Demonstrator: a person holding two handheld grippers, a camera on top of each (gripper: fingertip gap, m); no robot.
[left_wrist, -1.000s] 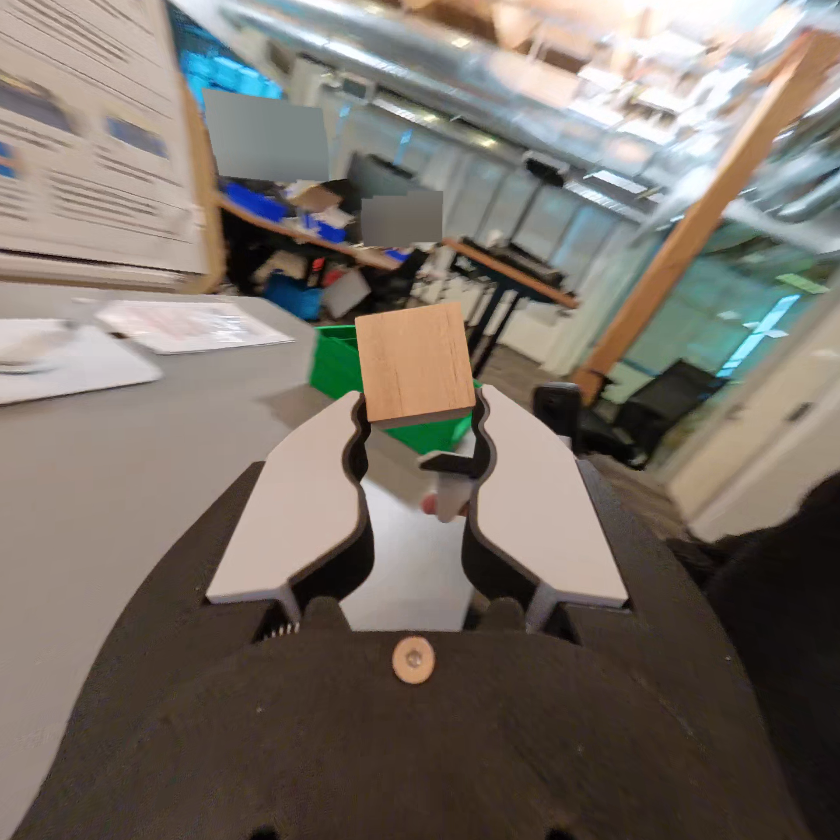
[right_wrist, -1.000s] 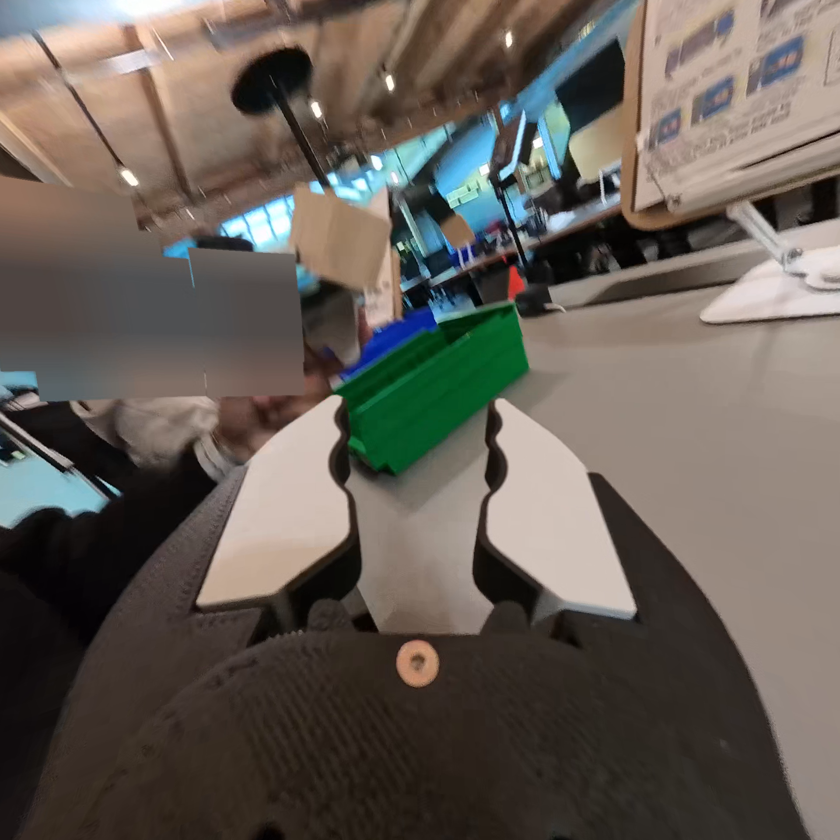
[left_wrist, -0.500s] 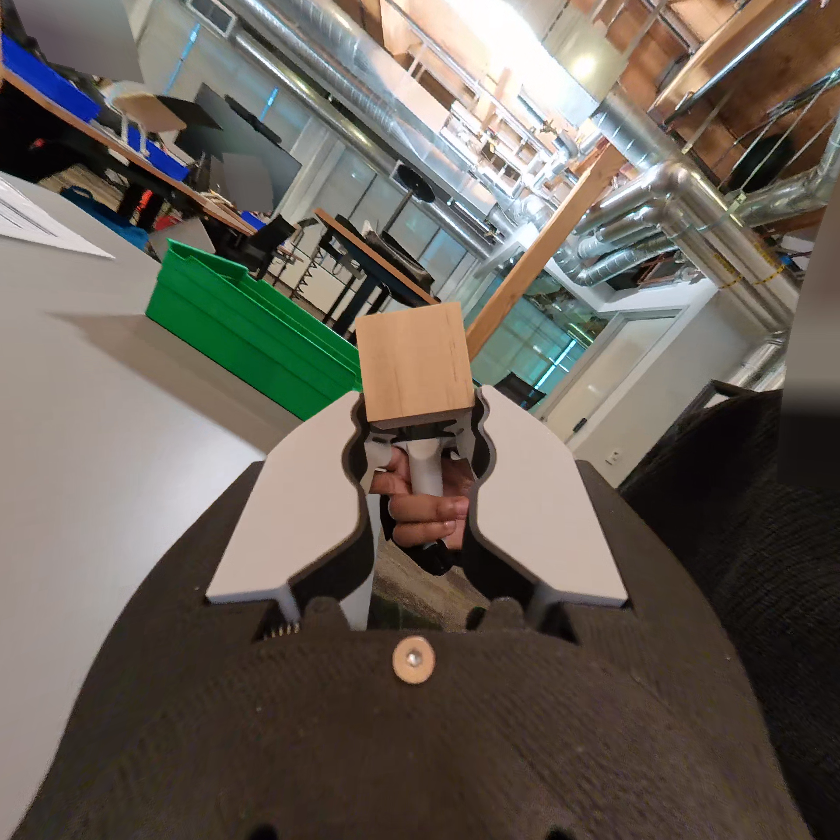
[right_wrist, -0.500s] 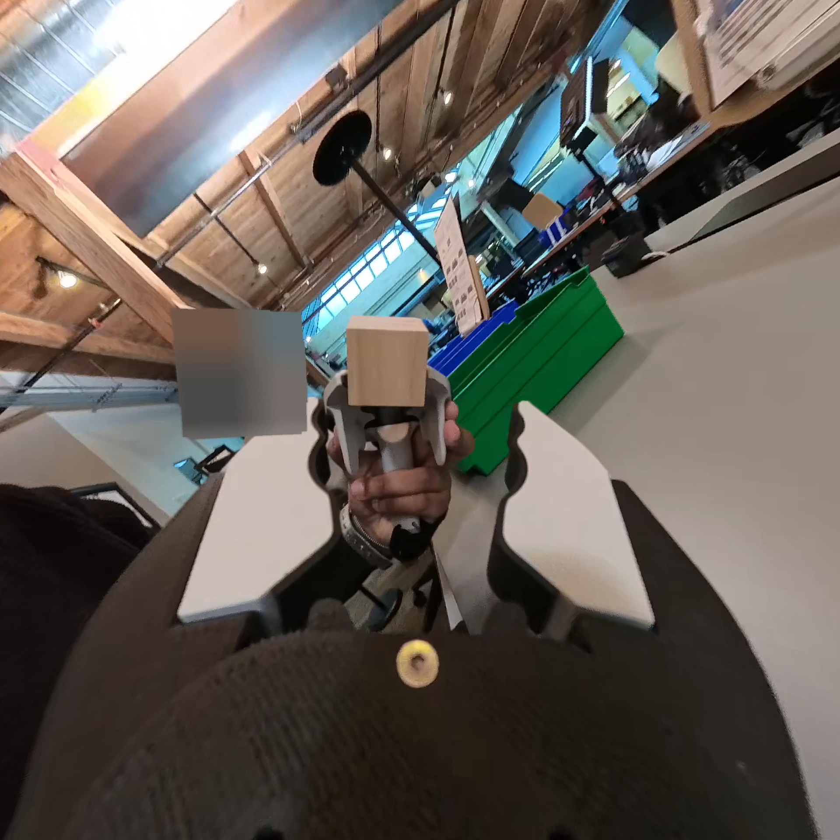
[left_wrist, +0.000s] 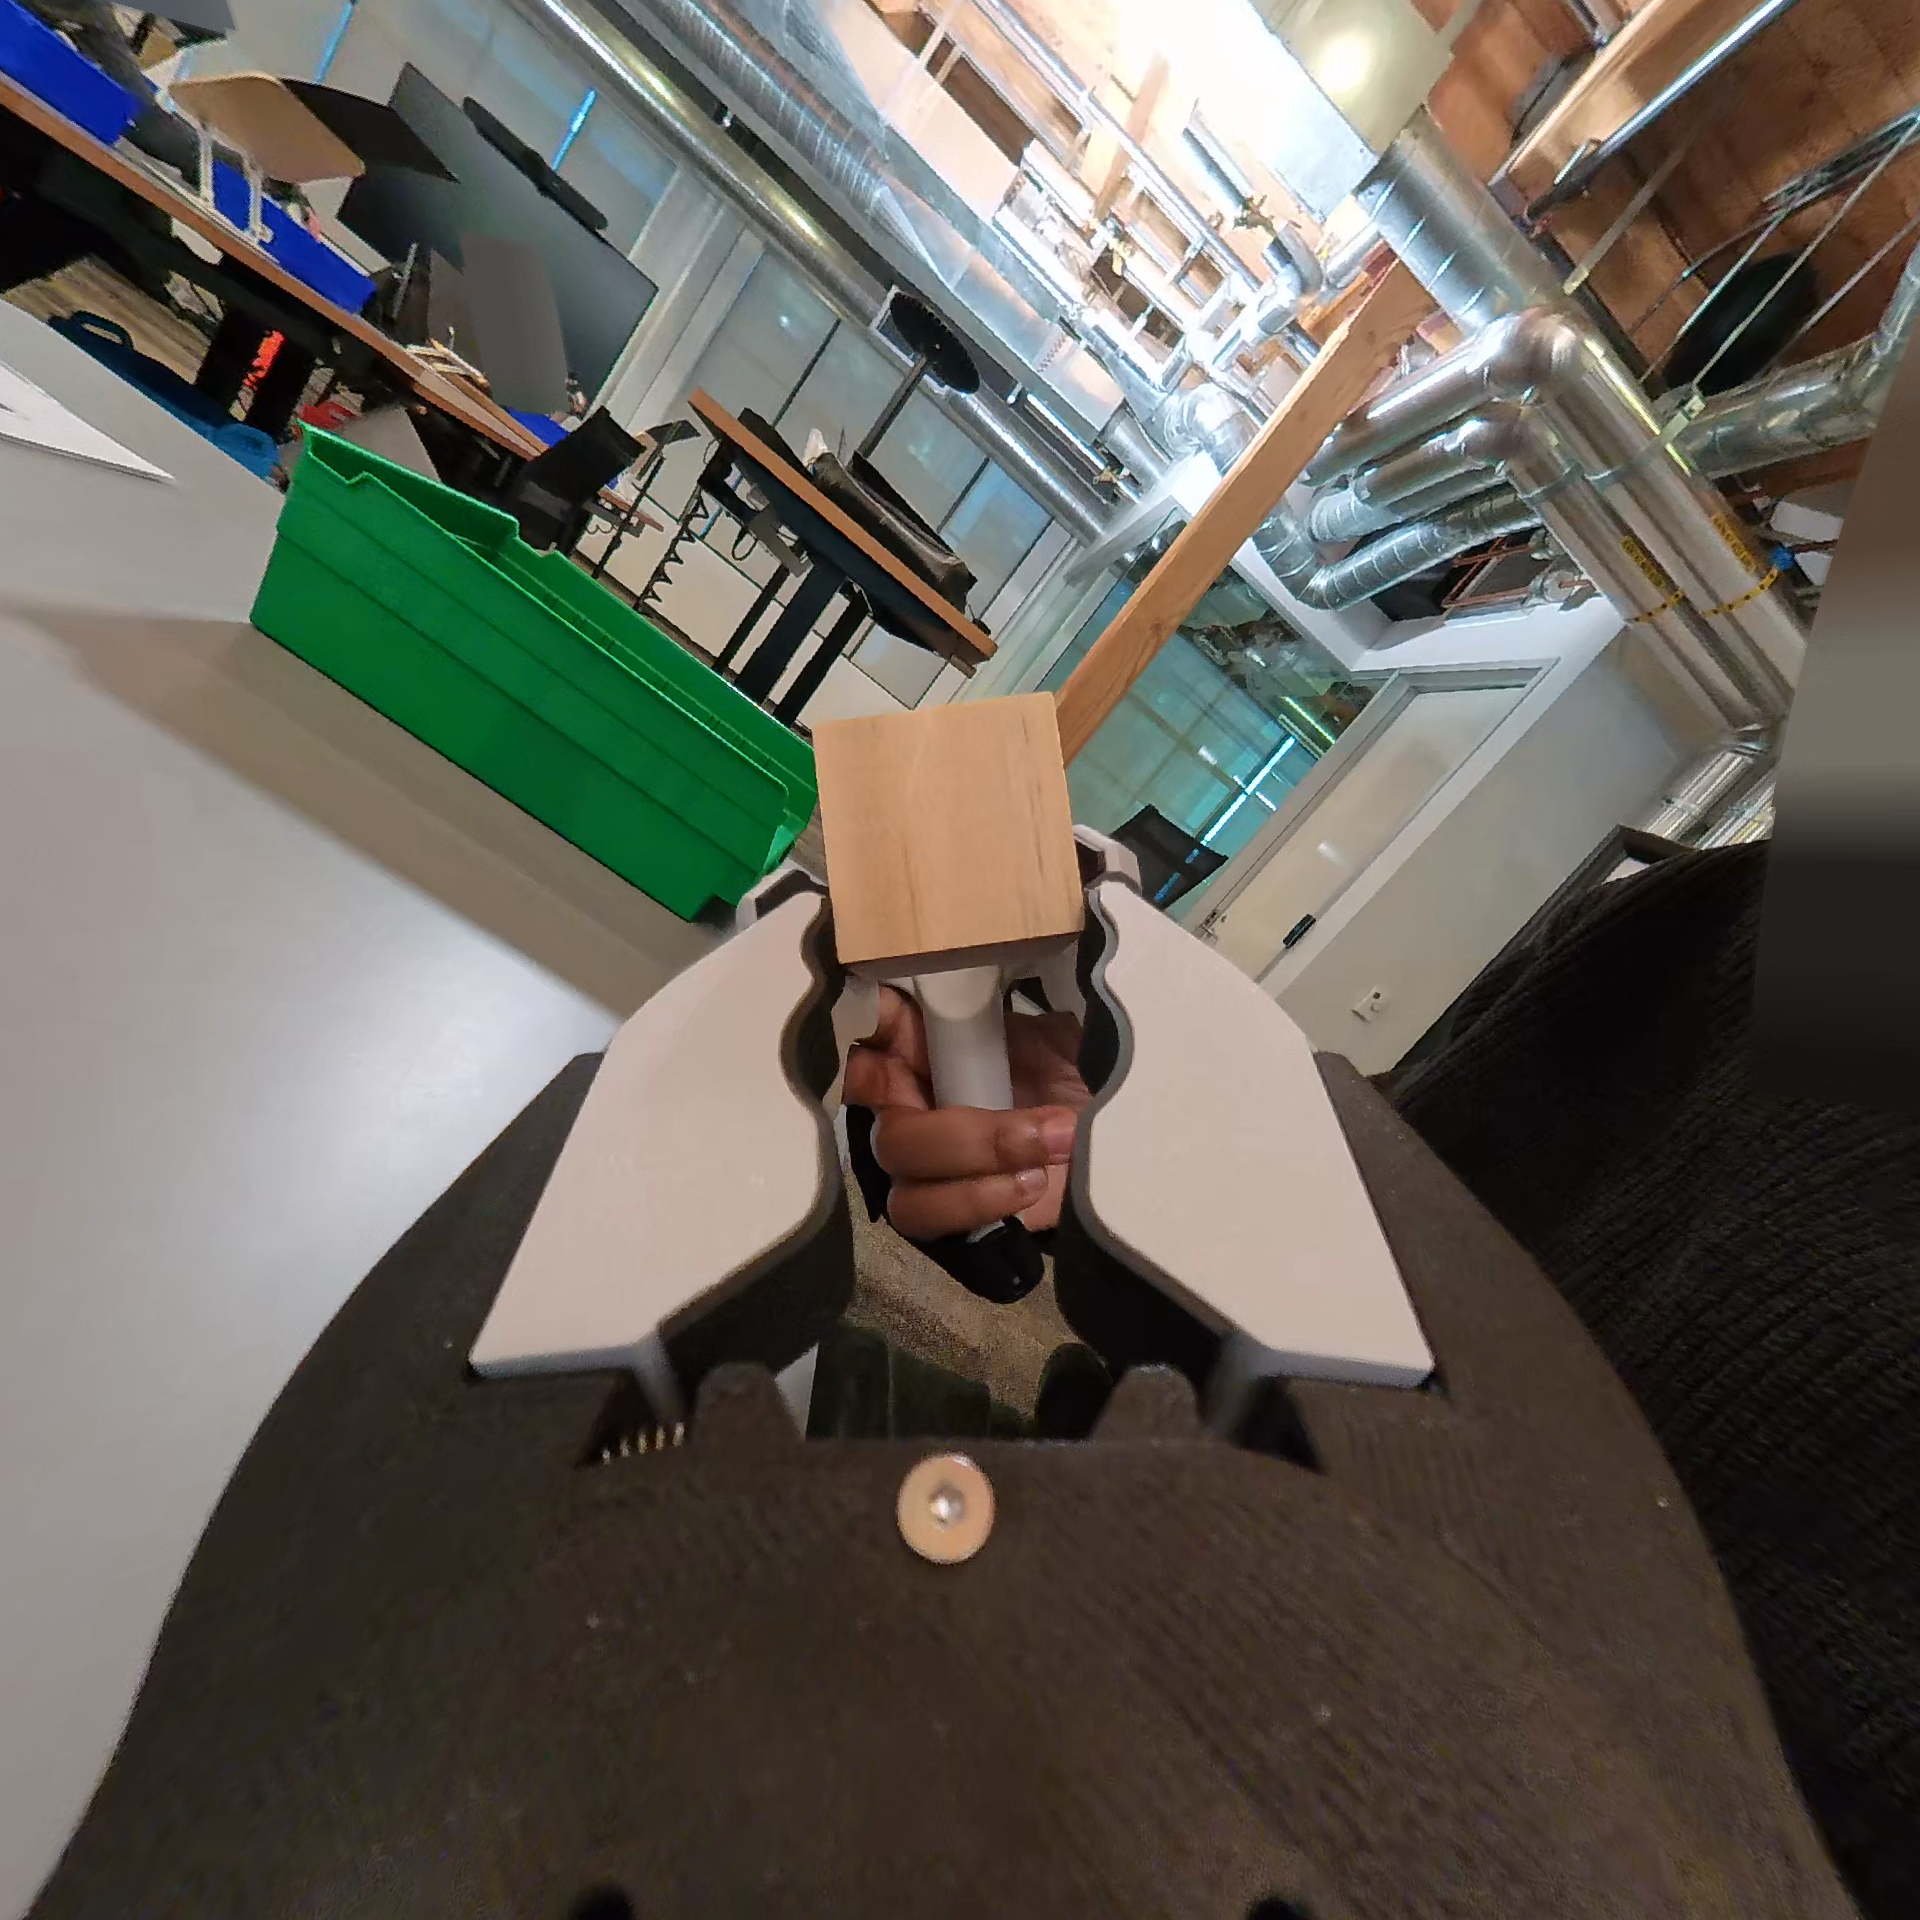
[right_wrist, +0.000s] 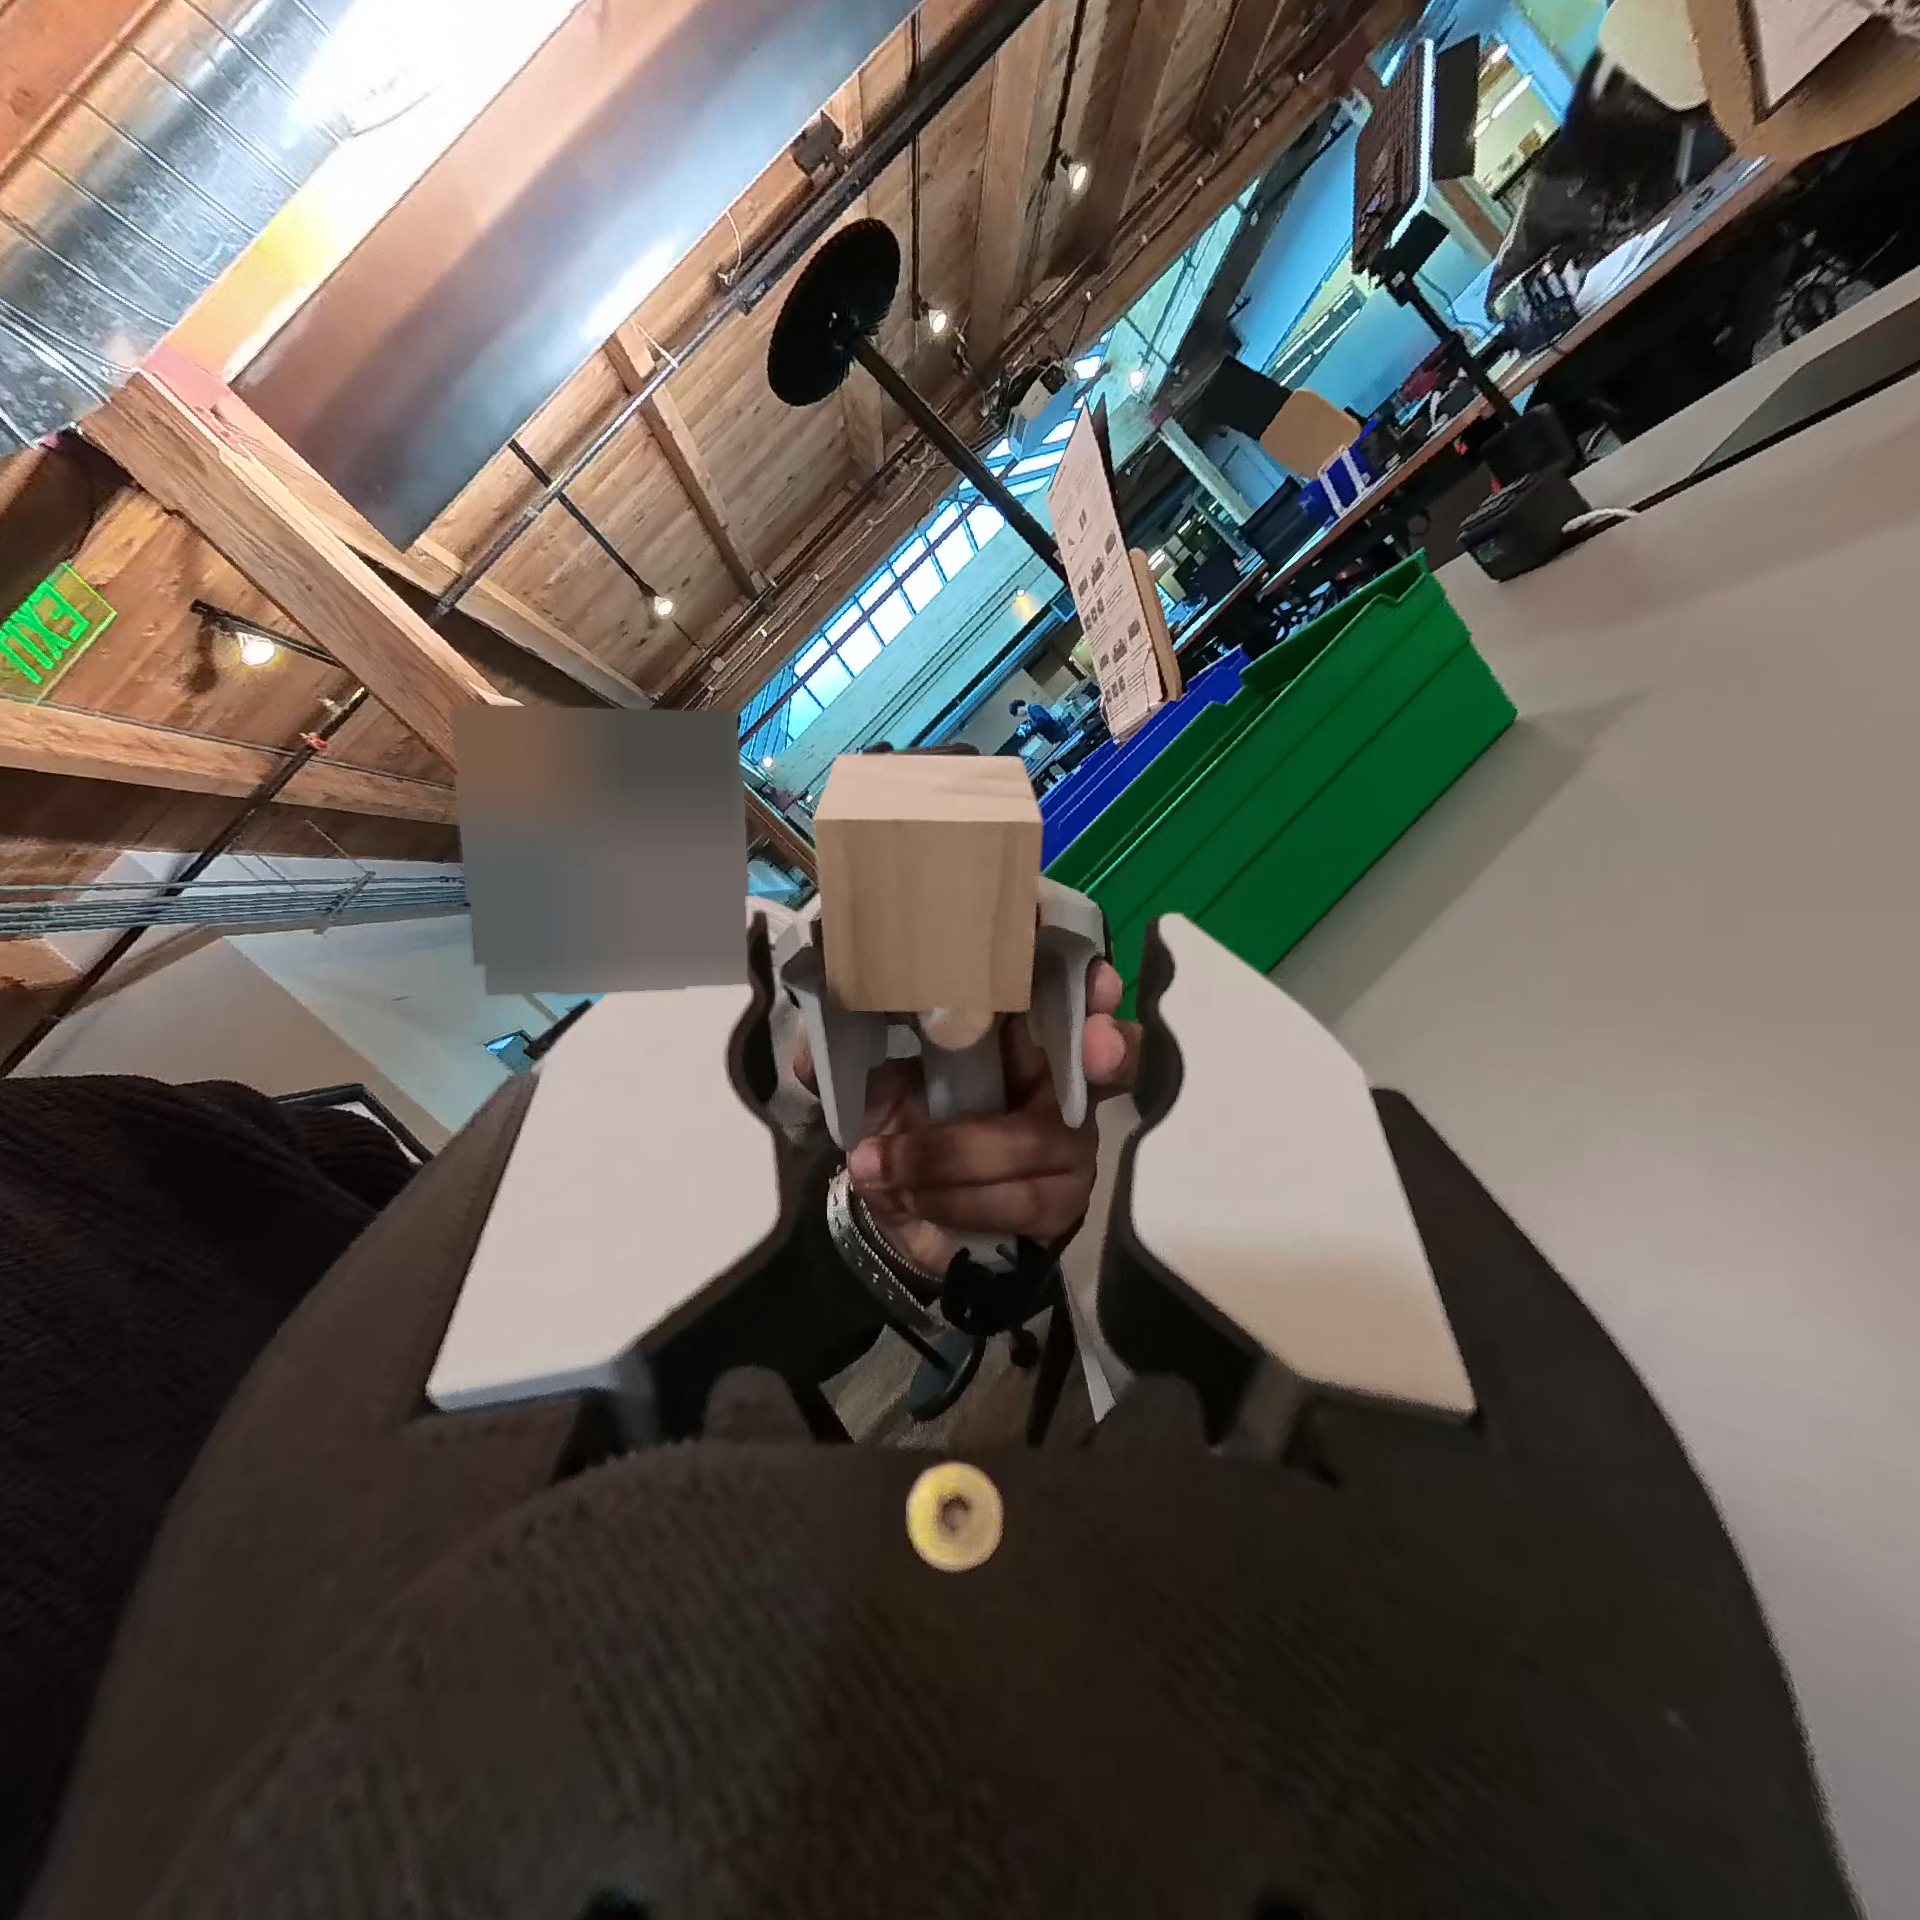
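**Left claw.** The left claw (left_wrist: 948, 925) is closed on 1 wooden block (left_wrist: 940, 831). The block sits at the very tips of the 2 fingers (left_wrist: 707, 1143), pinched on its left and right sides, with most of its body standing above the fingertips. The block is held in the air, clear of the tabletop (left_wrist: 208, 1039).

**Right claw.** The right claw (right_wrist: 951, 977) is spread wide and holds nothing. It faces the left claw head-on. In the right wrist view the block (right_wrist: 928, 894) lines up with the gap between the 2 spread fingers, near their tips. Whether the block lies inside that gap or just beyond it cannot be told. No contact between the right claw and the block is visible.

**Hands.** The left hand (right_wrist: 977, 1174) grips the handle below the block. The right hand (left_wrist: 966, 1153) shows through the gap under the block in the left wrist view.

**Surroundings.**
- 1 green bin (left_wrist: 499, 665) stands on the grey tabletop, well apart from both claws.
- 1 blue bin (right_wrist: 1132, 758) sits directly behind the green bin.
- 1 small black box (right_wrist: 1522, 530) rests on the tabletop beyond the green bin.
- A dark knit sleeve (left_wrist: 1662, 1247) fills the right edge of the left wrist view.
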